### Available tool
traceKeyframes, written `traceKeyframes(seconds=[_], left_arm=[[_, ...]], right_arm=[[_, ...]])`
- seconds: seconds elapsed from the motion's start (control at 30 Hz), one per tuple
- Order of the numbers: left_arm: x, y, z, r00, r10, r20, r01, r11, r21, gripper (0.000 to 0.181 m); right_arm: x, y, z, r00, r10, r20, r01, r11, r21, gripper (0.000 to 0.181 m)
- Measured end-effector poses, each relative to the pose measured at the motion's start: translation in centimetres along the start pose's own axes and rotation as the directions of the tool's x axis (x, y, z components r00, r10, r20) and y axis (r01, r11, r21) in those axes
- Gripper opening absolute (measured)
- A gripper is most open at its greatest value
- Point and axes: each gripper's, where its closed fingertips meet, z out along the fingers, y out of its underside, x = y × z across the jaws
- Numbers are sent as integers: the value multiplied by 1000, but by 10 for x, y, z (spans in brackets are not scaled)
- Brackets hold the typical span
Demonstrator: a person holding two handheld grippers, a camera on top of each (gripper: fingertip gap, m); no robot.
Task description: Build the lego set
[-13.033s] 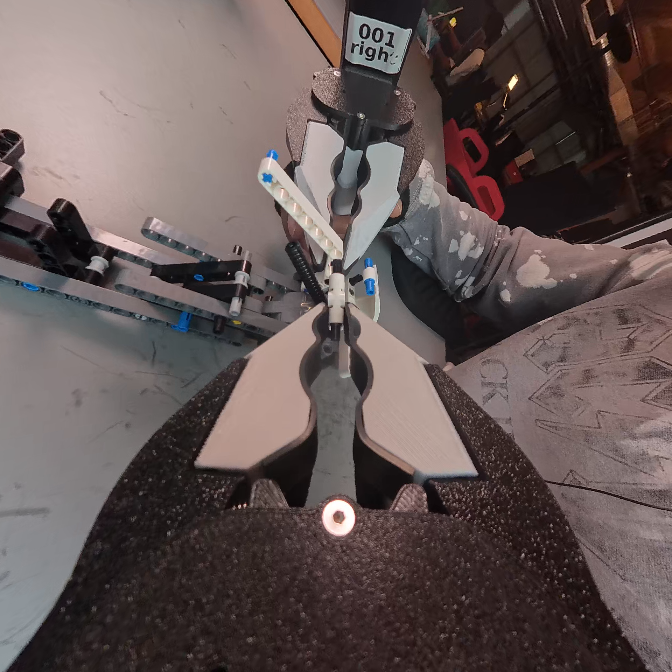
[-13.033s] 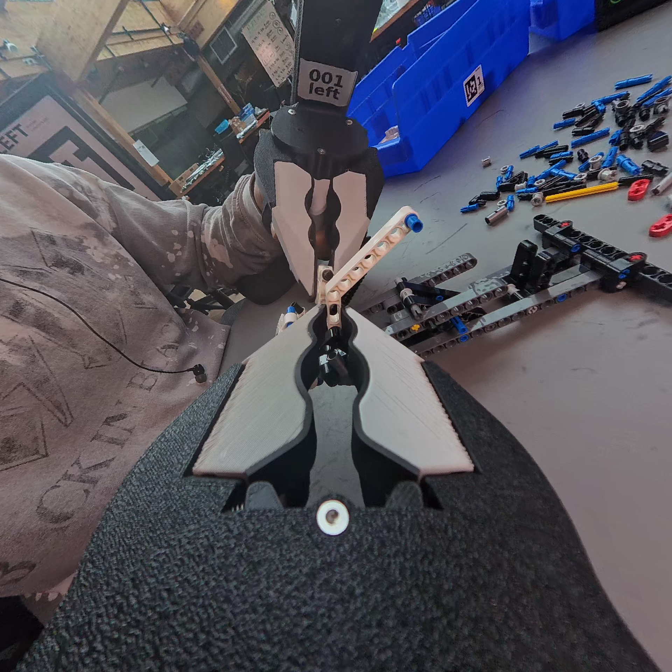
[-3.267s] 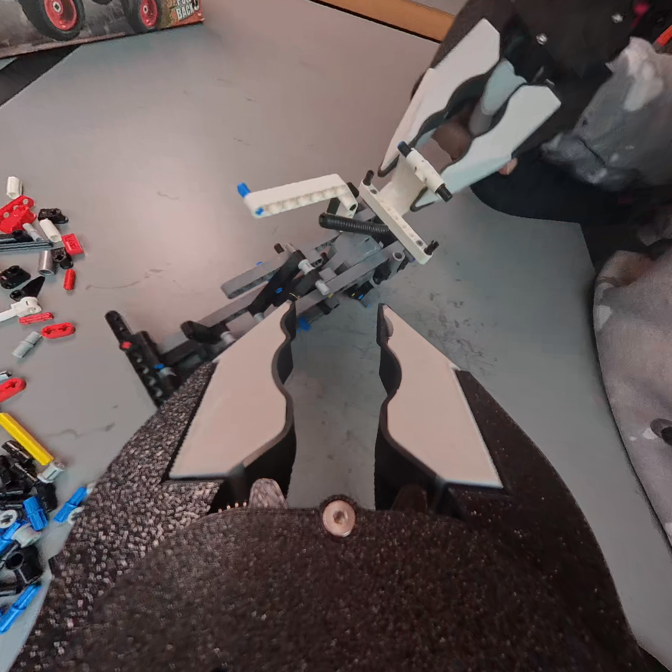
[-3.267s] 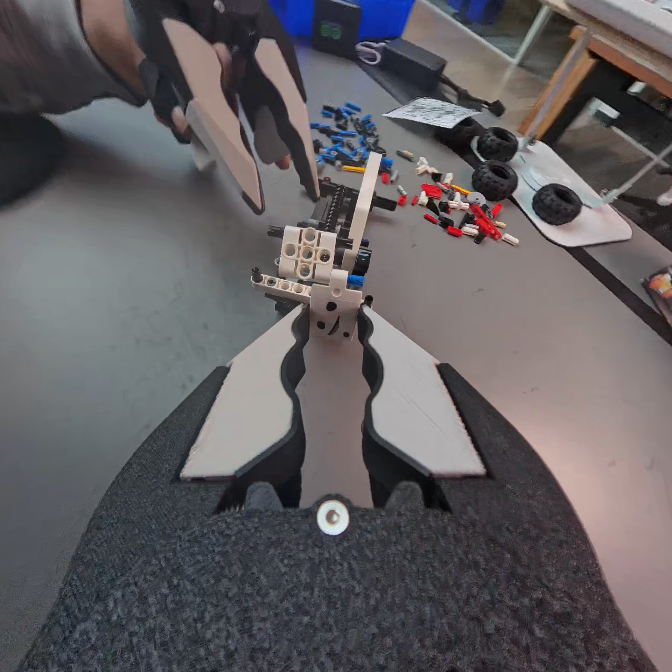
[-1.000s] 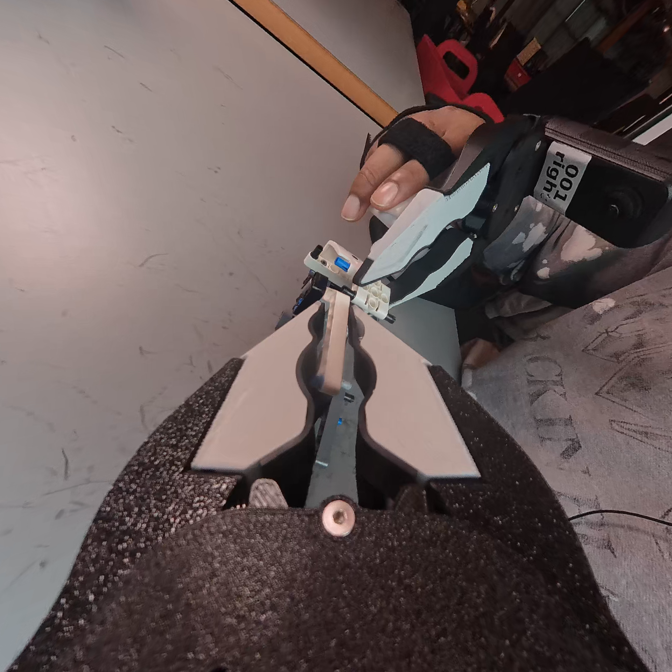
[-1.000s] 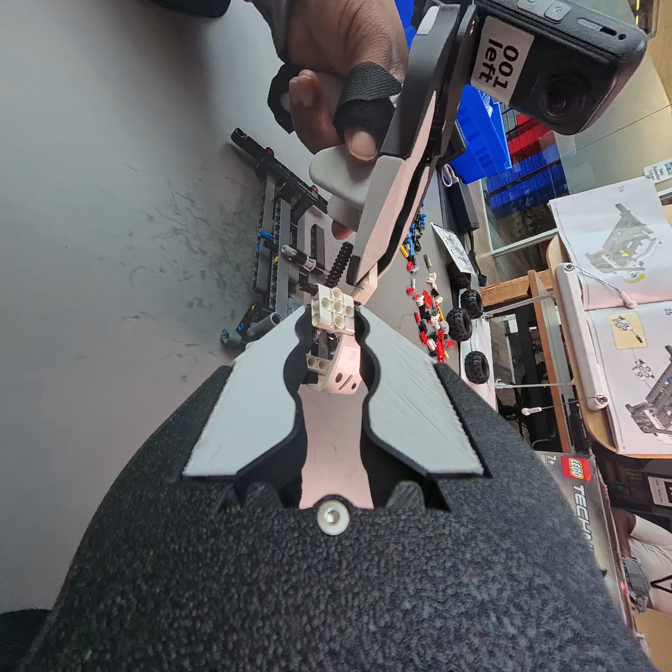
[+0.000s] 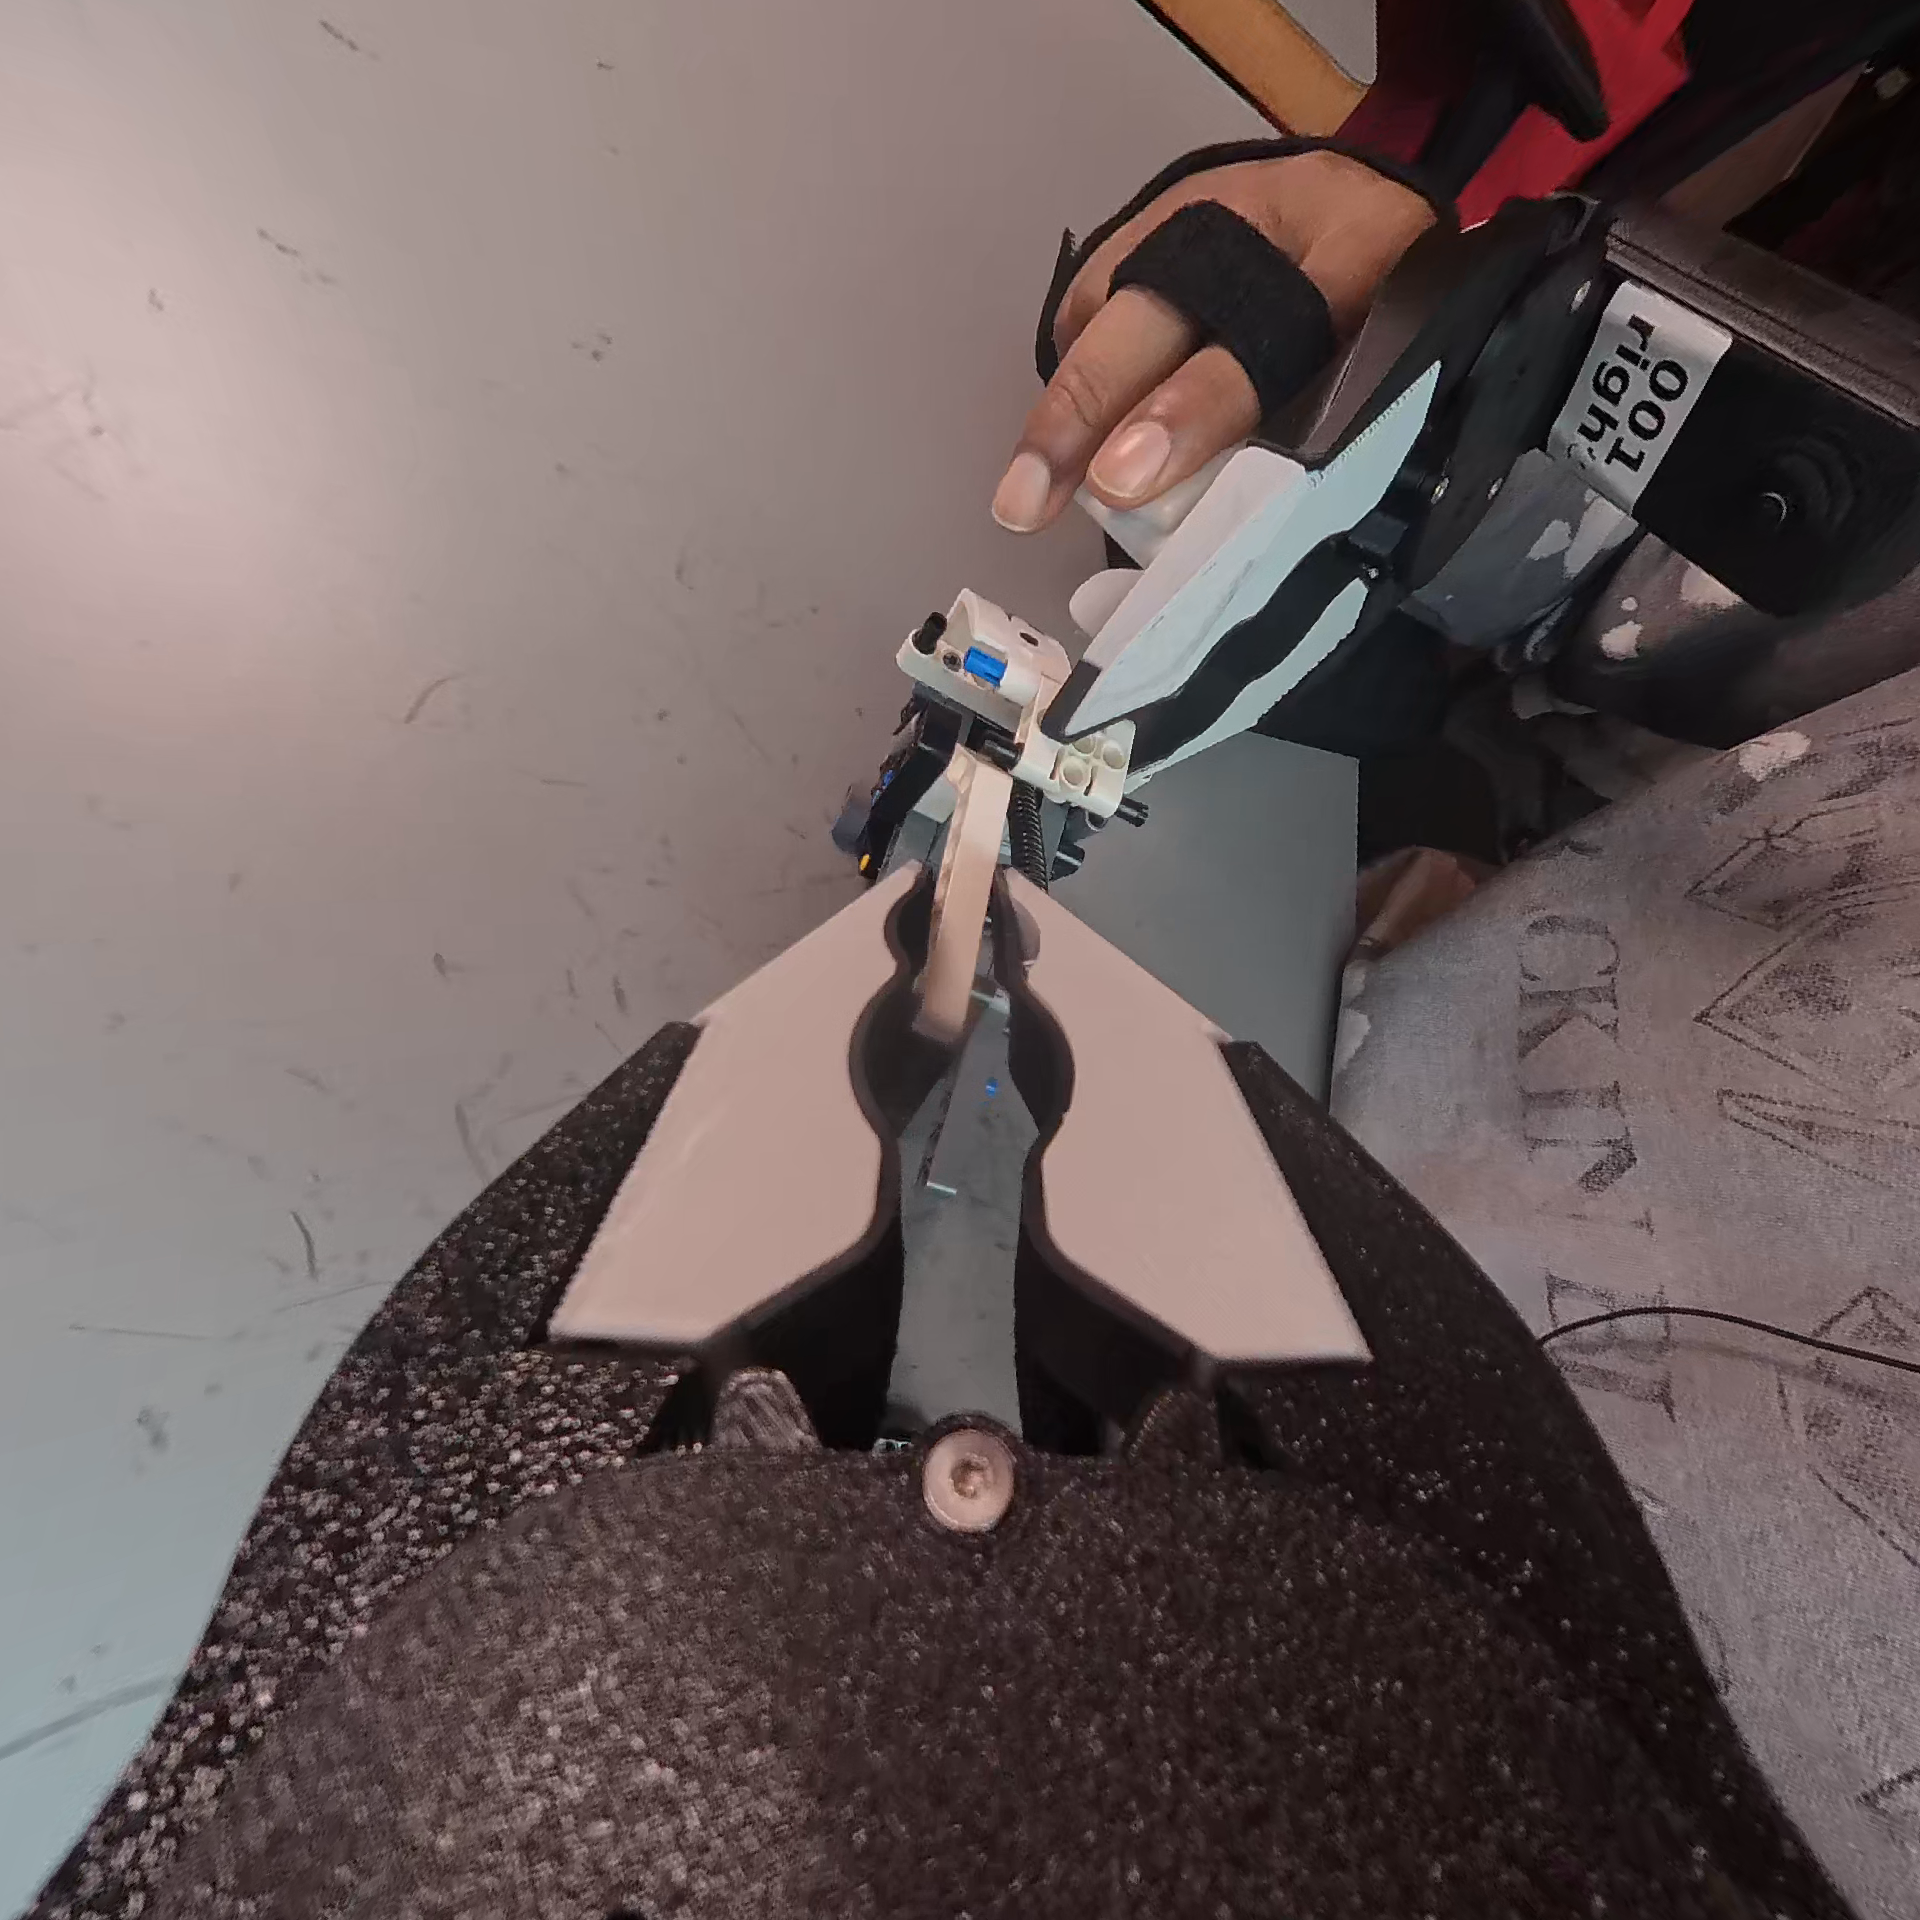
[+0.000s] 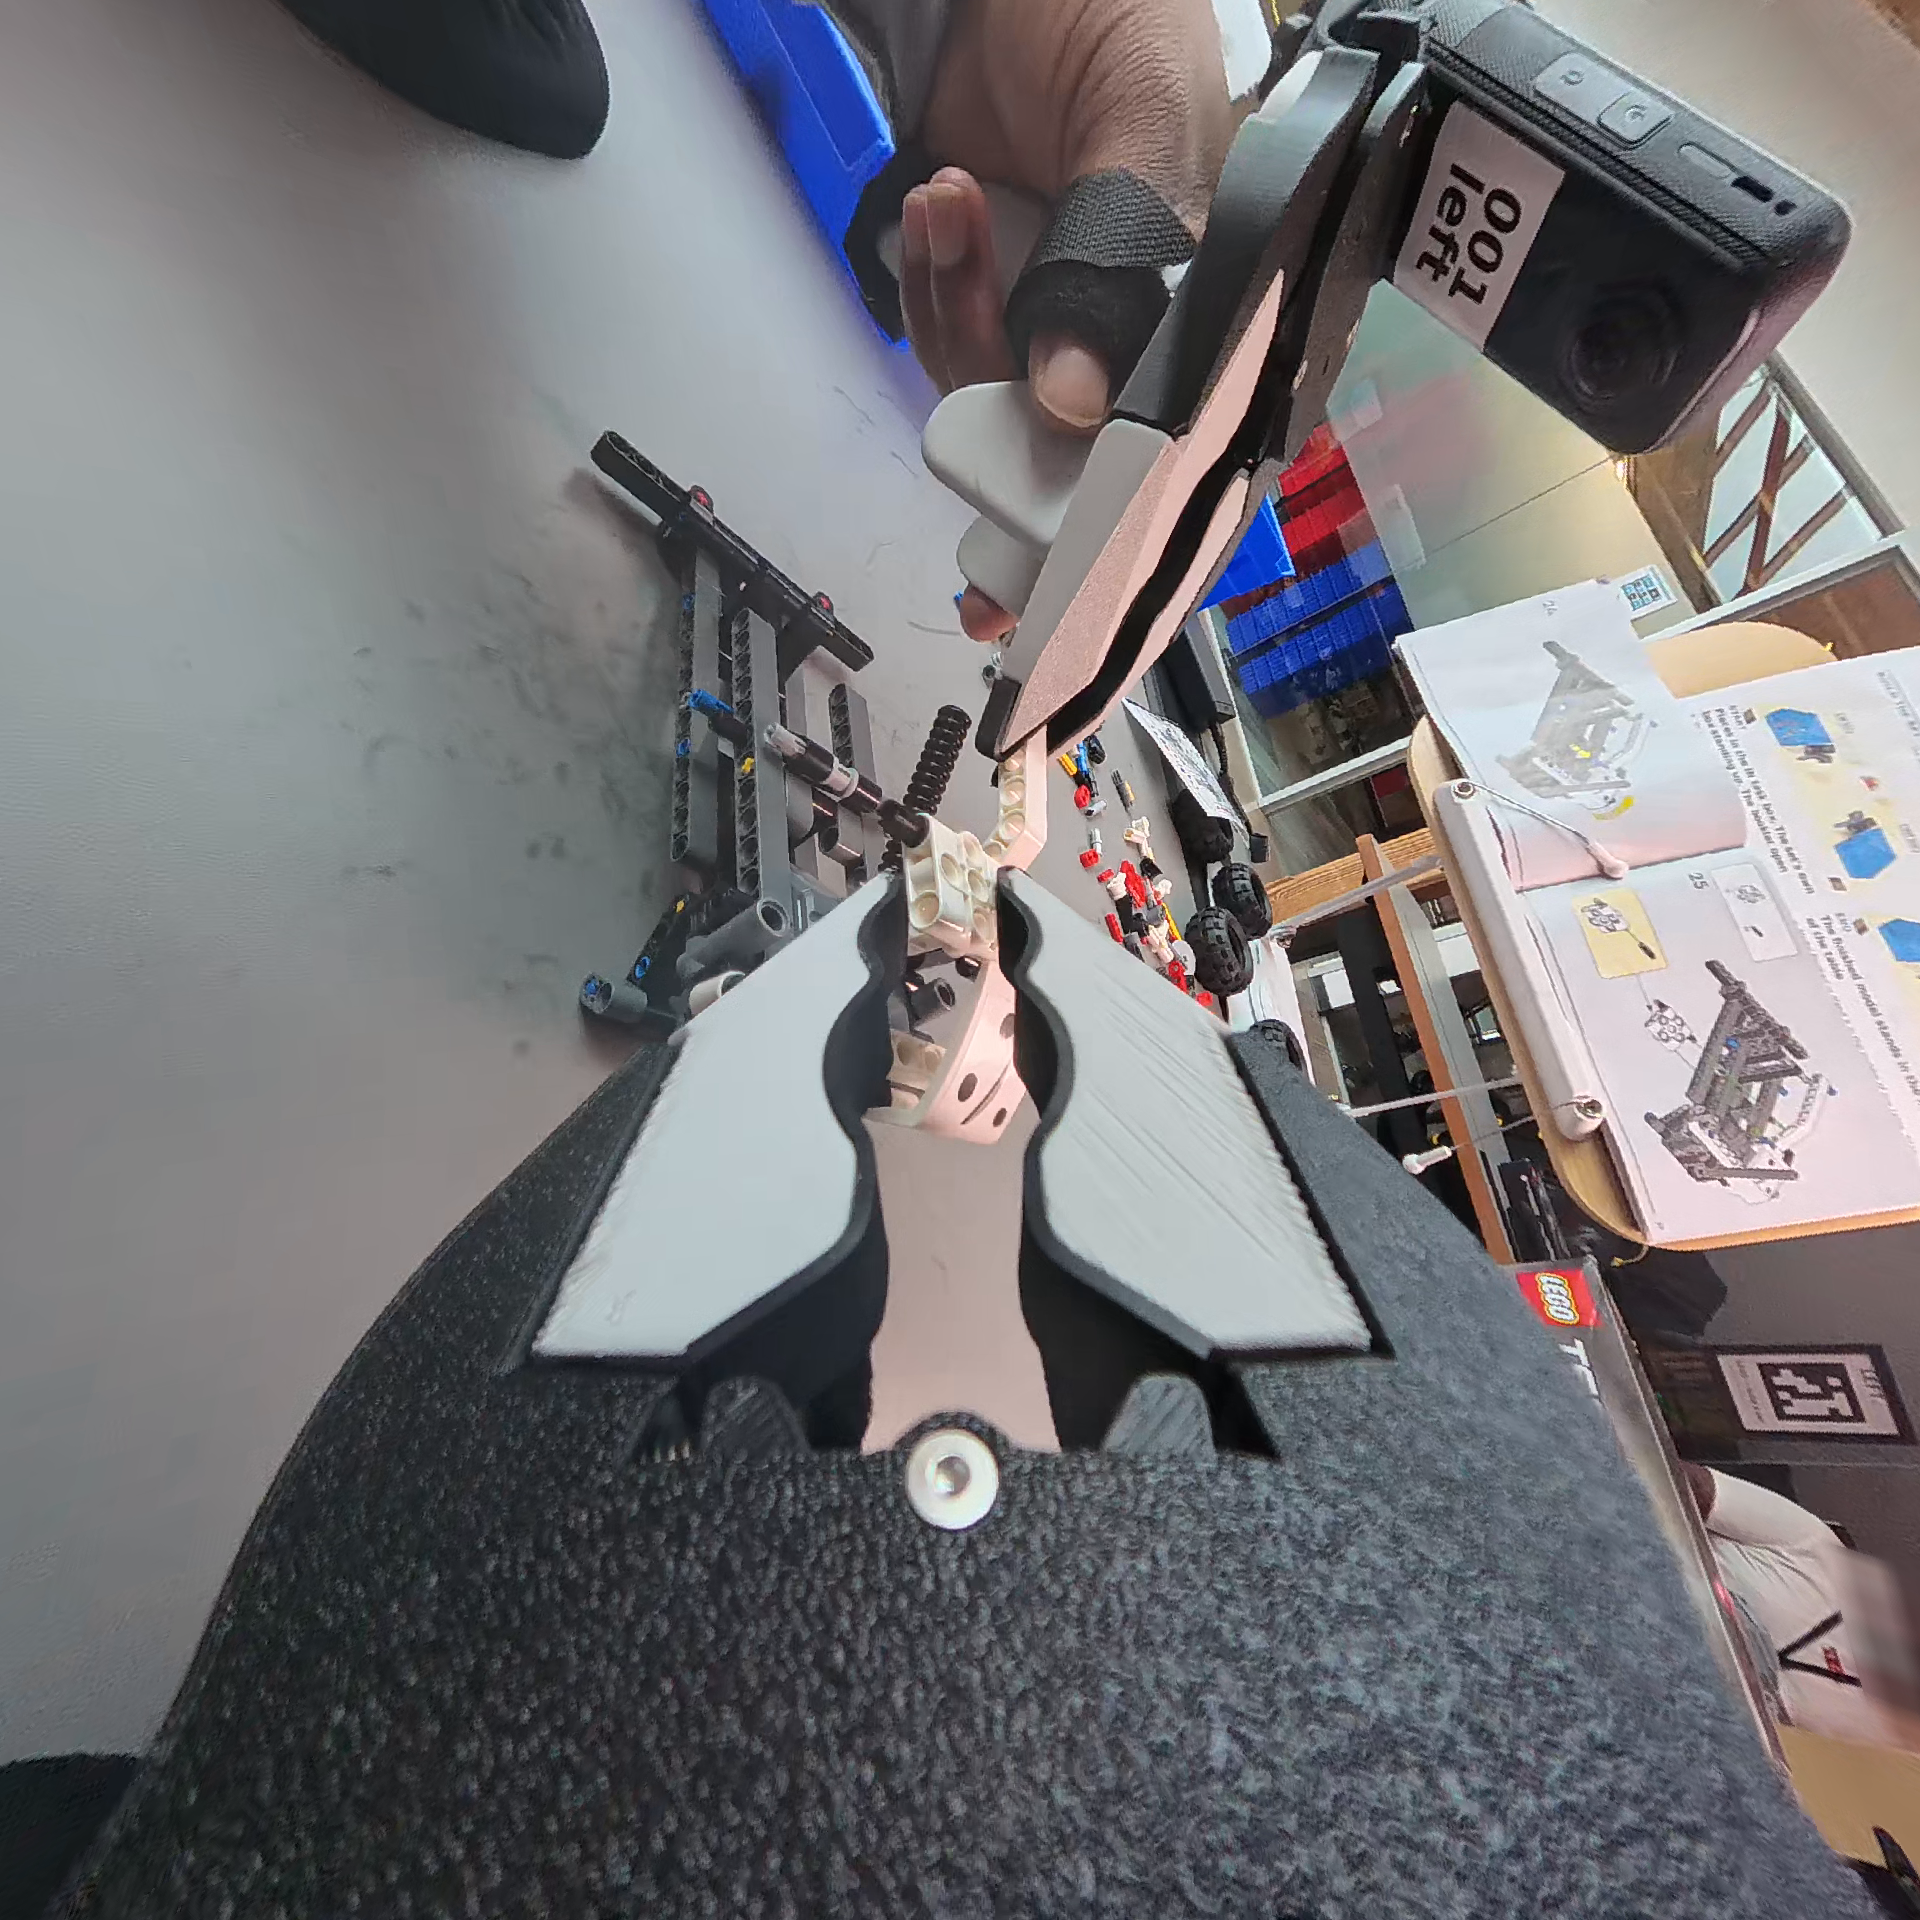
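We see our left gripper [image 7: 961, 894] at mid-frame in the left wrist view, its pale, wavy-edged fingers pinching a smooth white perforated beam [image 7: 961, 904] that runs up to a white studless connector block [image 7: 982, 670] with a blue pin [image 7: 982, 665] set in it. Entering from the upper right of that view, our right gripper [image 7: 1081, 727] nips the block's far corner, a gloved hand [image 7: 1174, 343] behind it.

In the right wrist view our right gripper [image 8: 948, 894] sits at centre, its ridged grey fingers pressed onto the white holed block [image 8: 945, 868]; a curved white panel [image 8: 982, 1081] with round holes lies in the gap behind the tips. The left gripper [image 8: 1013, 732] comes down from the upper right, clamping the beam [image 8: 1018, 800] edge-on.

The white sub-assembly joins a dark grey and black liftarm chassis [image 8: 748, 748] lying on the matte, scuffed grey table [image 8: 260, 623], with a black coil spring [image 8: 935, 758] slanting up from it. Small loose pieces [image 8: 1132, 894] and knobby black tyres [image 8: 1231, 914] lie right of centre; an open instruction booklet [image 8: 1704, 914] stands at the right edge.
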Motion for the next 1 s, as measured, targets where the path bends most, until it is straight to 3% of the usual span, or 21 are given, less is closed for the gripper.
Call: traceKeyframes(seconds=[0.2,0.47,0.73,1.0], left_arm=[[-1,1,-1,1000,-31,0,31,999,26,10],[1,2,4,986,-151,-74,154,987,40,11],[2,-13,9,995,-100,2,100,995,-27,11],[-1,-14,13,994,-111,-10,110,992,-61,12]], right_arm=[[2,4,-3,999,-17,-39,16,999,-49,15],[-2,1,-14,994,-69,-90,72,997,23,14],[-2,3,-14,989,-89,-117,94,995,39,13],[-1,4,-17,989,-80,-126,86,995,41,13]])
